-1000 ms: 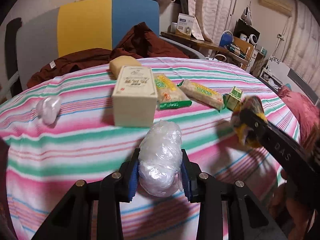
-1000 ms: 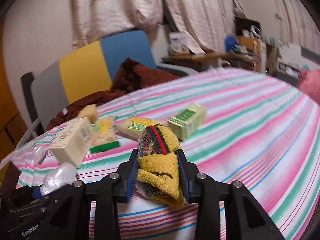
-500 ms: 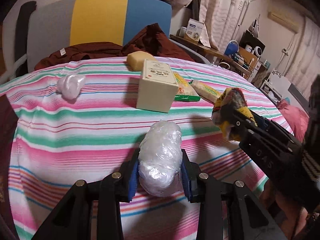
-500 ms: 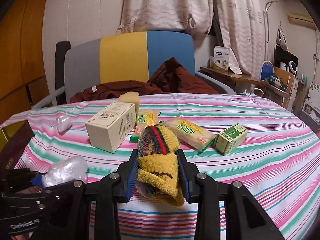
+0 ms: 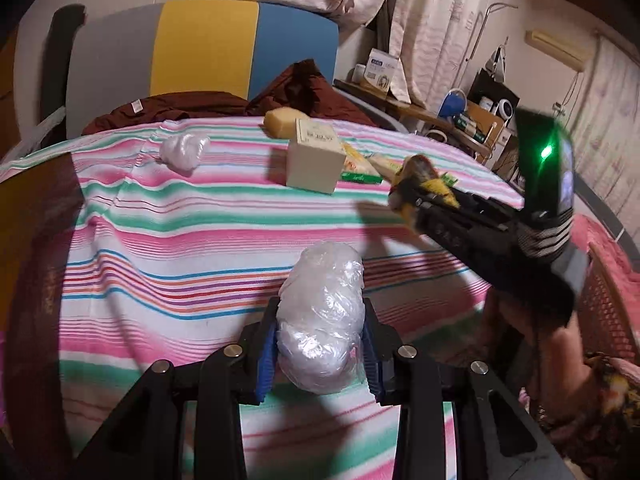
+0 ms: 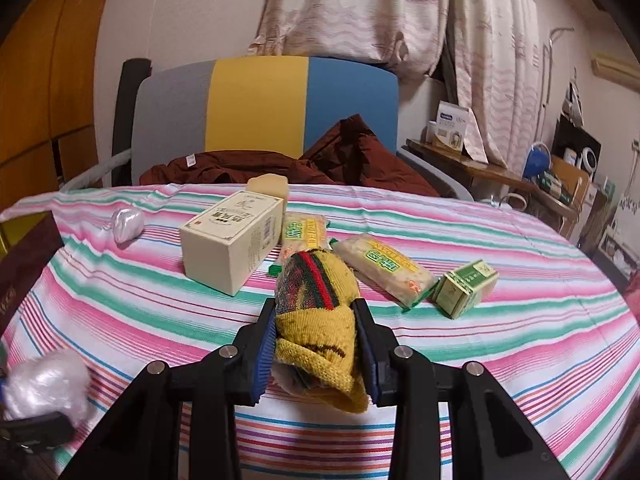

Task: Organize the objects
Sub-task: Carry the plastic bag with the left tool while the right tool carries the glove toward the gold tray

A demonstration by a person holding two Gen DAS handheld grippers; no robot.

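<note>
My left gripper (image 5: pixel 320 346) is shut on a clear plastic bundle (image 5: pixel 322 316), held above the striped tablecloth (image 5: pixel 180 216) near its front edge. My right gripper (image 6: pixel 316 346) is shut on a rolled yellow sock (image 6: pixel 318 312) with red and green stripes; it also shows in the left wrist view (image 5: pixel 420 190), to the right of the left gripper. On the table lie a cream box (image 6: pixel 232 236), two noodle packets (image 6: pixel 384 266), a small green box (image 6: pixel 466 286), a second plastic bundle (image 6: pixel 128 224) and a yellow block (image 6: pixel 268 186).
A chair (image 6: pixel 260 108) with grey, yellow and blue panels stands behind the table with a dark red cloth (image 6: pixel 320 162) on it. A dark brown object (image 6: pixel 20 256) sits at the table's left edge. A cluttered desk (image 6: pixel 500 168) stands at the right.
Both grippers pulled back and left from the table's objects, still holding their loads. The cream box and packets now sit farther away in the left wrist view.
</note>
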